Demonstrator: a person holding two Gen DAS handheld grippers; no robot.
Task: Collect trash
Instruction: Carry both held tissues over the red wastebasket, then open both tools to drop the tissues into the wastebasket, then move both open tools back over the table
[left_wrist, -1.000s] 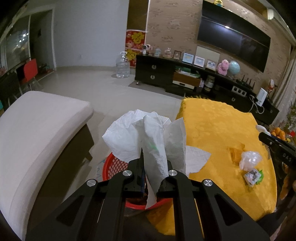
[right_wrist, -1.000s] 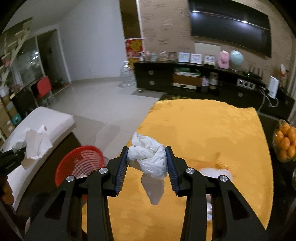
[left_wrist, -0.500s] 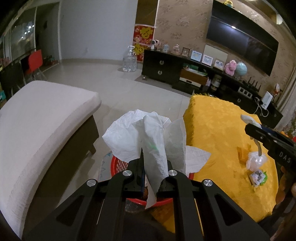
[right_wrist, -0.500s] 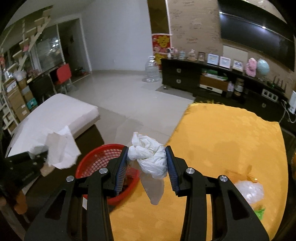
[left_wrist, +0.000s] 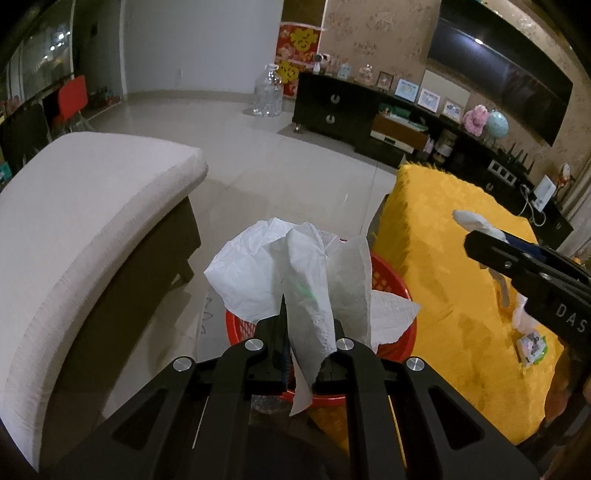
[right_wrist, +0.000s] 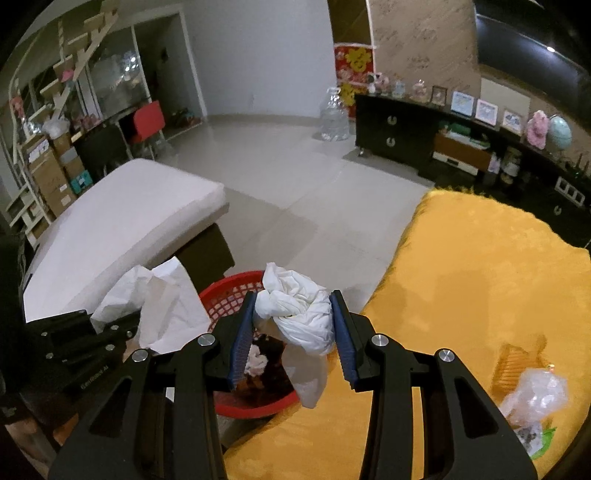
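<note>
Left hand-held gripper (left_wrist: 308, 334) pinches a paper towel (left_wrist: 295, 280) at lower centre, above the red basket (left_wrist: 391, 280); right hand-held gripper (right_wrist: 293, 332) clamps a crumpled white bag (right_wrist: 299, 310) over that basket's rim, beside the yellow desk (right_wrist: 480, 266).

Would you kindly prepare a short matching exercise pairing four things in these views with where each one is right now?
Things:
1. paper towel
2. crumpled white plastic bag
3. red basket
4. clear plastic wrapper

Places:
A. on the floor beside the yellow tablecloth
B. clamped in the left hand-held gripper
C. lying on the yellow tablecloth
D. clamped in the right hand-held gripper

Pairs: 1-B, 2-D, 3-A, 4-C
</note>
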